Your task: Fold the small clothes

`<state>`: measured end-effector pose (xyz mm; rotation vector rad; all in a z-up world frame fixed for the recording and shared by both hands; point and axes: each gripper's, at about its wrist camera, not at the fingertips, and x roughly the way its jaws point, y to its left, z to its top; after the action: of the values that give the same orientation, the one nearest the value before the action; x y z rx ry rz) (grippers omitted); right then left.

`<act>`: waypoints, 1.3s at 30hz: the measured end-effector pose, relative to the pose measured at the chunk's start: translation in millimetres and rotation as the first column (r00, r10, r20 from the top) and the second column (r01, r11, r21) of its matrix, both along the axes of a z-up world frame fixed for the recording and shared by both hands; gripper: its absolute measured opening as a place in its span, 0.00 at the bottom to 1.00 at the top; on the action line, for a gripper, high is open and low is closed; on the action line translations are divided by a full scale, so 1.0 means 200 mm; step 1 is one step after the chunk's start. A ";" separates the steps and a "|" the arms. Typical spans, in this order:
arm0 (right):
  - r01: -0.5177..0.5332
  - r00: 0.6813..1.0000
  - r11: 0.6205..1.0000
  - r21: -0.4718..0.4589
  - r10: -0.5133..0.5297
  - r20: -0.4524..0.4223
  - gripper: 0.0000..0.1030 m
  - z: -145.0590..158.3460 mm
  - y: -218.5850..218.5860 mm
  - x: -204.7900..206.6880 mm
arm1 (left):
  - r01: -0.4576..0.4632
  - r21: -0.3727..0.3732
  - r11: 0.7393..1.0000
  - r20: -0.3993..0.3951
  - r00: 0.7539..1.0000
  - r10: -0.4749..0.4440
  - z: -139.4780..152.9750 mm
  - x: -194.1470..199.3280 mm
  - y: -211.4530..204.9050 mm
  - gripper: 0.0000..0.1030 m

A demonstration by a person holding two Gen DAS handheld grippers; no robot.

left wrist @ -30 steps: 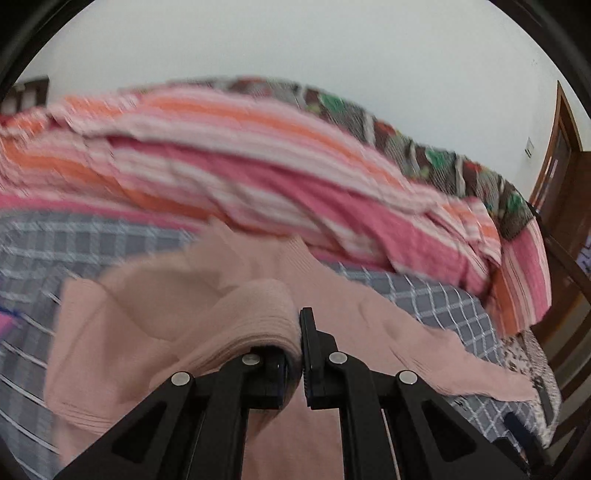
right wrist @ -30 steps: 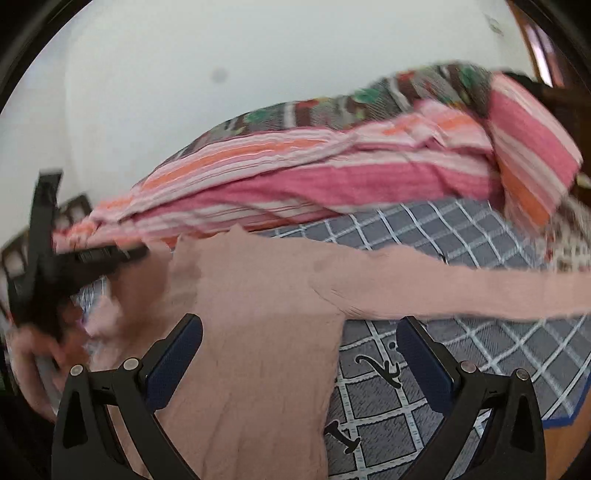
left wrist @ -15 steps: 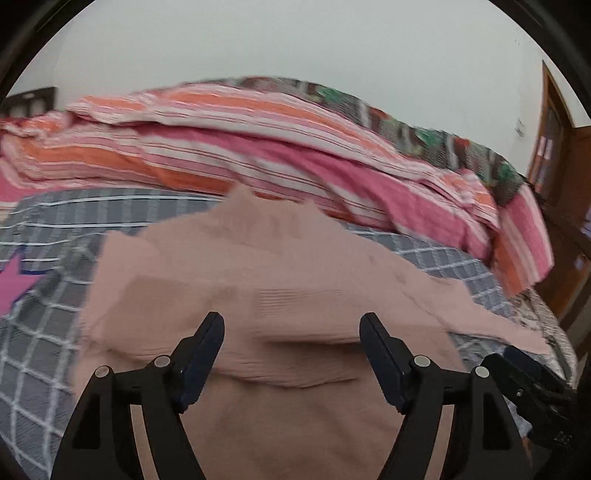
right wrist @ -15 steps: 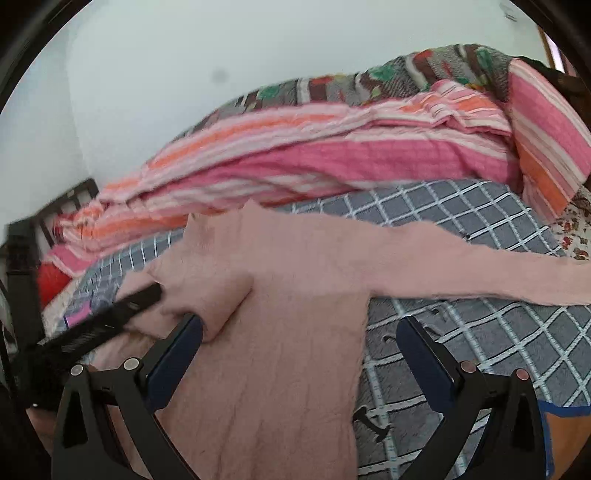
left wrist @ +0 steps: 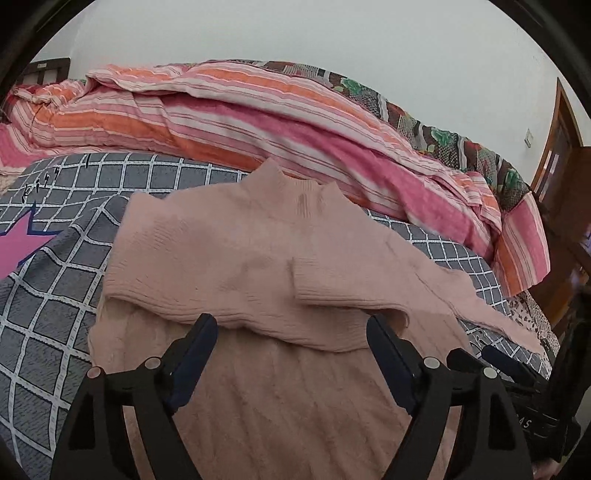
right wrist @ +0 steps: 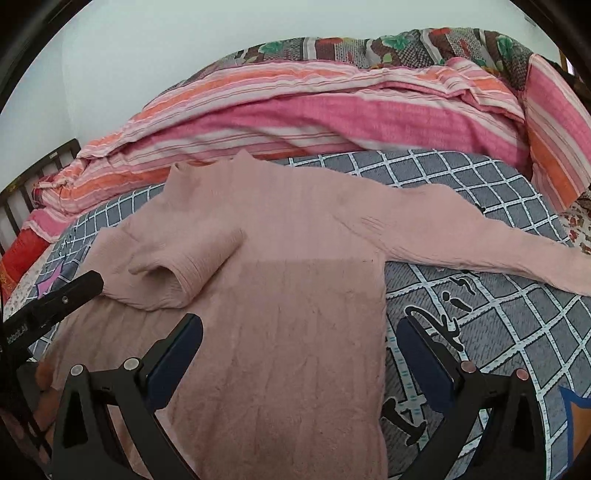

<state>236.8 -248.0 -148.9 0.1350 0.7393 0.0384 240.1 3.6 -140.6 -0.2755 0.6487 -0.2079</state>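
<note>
**Pink sweater flat on the bed, one sleeve folded in**

A pink knit sweater (left wrist: 236, 258) lay face up on a grey checked sheet (left wrist: 55, 295), its collar toward a heap of pink and orange striped bedding (left wrist: 258, 110) along the far side of the bed. One sleeve (right wrist: 177, 266) was folded across the chest, its ribbed cuff resting on the body of the garment. The other sleeve (right wrist: 498, 243) stretched straight out over the sheet, away from the body.

The left gripper (left wrist: 291, 339) hung just above the lower edge of the folded sleeve. Its jaws had just been opening and stood wide apart, with nothing pinched between them; the knit lay below, free of the pads. In the right wrist view it showed as a black finger at the left edge, near the folded cuff.

The right gripper (right wrist: 299, 339) was also spread wide, over the sweater's lower body and its side edge, one finger (right wrist: 173, 354) above the knit and the other above the printed sheet. It gripped nothing.

A floral quilt (right wrist: 369, 48) lay behind the striped bedding, against a plain white wall (left wrist: 295, 33).
</note>
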 end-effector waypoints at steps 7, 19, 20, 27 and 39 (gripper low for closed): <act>-0.005 1.000 1.000 -0.025 0.005 0.014 1.00 0.01 0.03 -0.02 | 0.012 0.005 1.000 -0.009 1.000 -0.012 -0.01 0.01 -0.02 0.80; -0.015 1.000 1.000 -0.018 0.016 0.019 1.00 0.01 0.03 -0.03 | 0.021 0.059 0.998 -0.028 0.999 -0.019 -0.04 0.04 -0.09 0.80; -0.014 1.000 1.000 -0.014 0.015 0.016 1.00 0.01 0.02 -0.03 | 0.021 0.061 0.998 -0.028 0.999 -0.019 -0.04 0.03 -0.09 0.80; -0.012 1.000 1.000 -0.013 0.012 0.011 1.00 0.00 0.02 -0.03 | 0.014 0.040 0.999 -0.038 0.999 -0.012 -0.04 0.04 -0.07 0.80; -0.013 1.000 1.000 -0.020 0.014 0.012 1.00 0.00 0.03 -0.03 | 0.008 0.033 0.999 -0.045 0.999 -0.007 -0.05 0.05 -0.06 0.80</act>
<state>231.6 -242.7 -148.0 0.1109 0.7280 0.0449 249.6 -8.5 -150.7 -0.2465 0.6967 -0.1982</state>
